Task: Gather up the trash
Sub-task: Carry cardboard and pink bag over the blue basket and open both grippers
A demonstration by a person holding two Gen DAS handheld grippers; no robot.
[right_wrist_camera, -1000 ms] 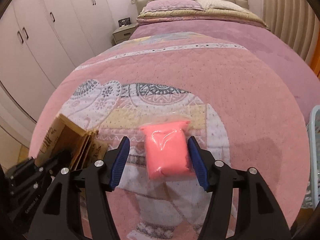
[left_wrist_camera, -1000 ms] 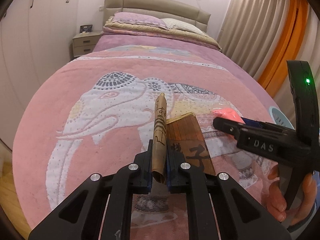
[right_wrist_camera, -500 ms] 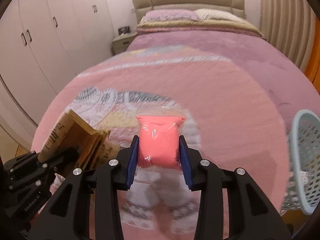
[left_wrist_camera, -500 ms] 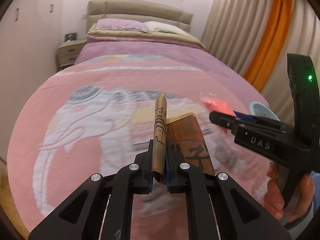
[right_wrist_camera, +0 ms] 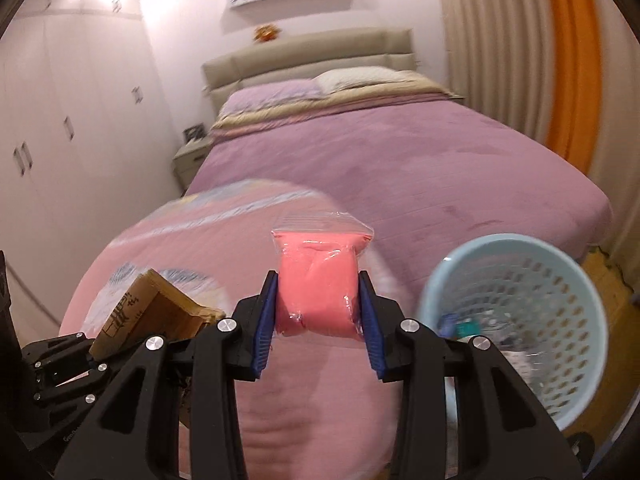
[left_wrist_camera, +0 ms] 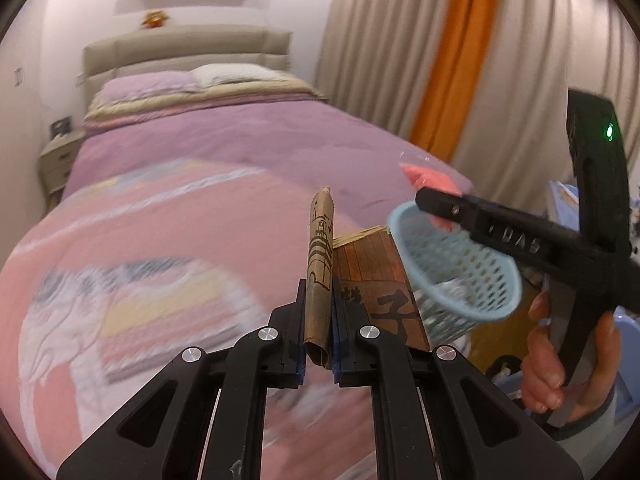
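Grippers fill the foreground of both wrist views, each clamped on a piece of trash. The left gripper (left_wrist_camera: 319, 320) is closed tight on a folded brown paper bag (left_wrist_camera: 320, 276), printed with a tower drawing and dark characters; the folded edge stands up between the blue pads while the wider flap (left_wrist_camera: 376, 276) spreads out to one side. In the right wrist view the same bag (right_wrist_camera: 152, 312) shows as a tan wedge low beside the right gripper, held by the black frame of the left one. The right gripper (right_wrist_camera: 318, 312) is shut on a clear zip bag of pink stuff (right_wrist_camera: 318, 280), its pads (right_wrist_camera: 266, 320) pressing in both sides so that the pouch bulges above them; the sealed top sticks up free. A hand (left_wrist_camera: 560, 364) wraps the right gripper's handle, where a green light glows.

Just beyond the right gripper, at the near corner of the bed, stands a pale blue mesh waste basket (right_wrist_camera: 516, 244); scraps lie in its bottom. The pink pouch is beside the basket's rim, not inside it. The bed (right_wrist_camera: 400, 152) stretches away behind the basket: a pink blanket with a blurred pattern (left_wrist_camera: 120, 260) nearest, then a mauve cover, then pillows (left_wrist_camera: 192, 80) against a beige padded headboard (left_wrist_camera: 184, 48). On the bed's far side from the basket are a nightstand (right_wrist_camera: 192, 156) and white wardrobes (right_wrist_camera: 68, 120); on the basket's side hang beige and orange curtains (left_wrist_camera: 452, 60).
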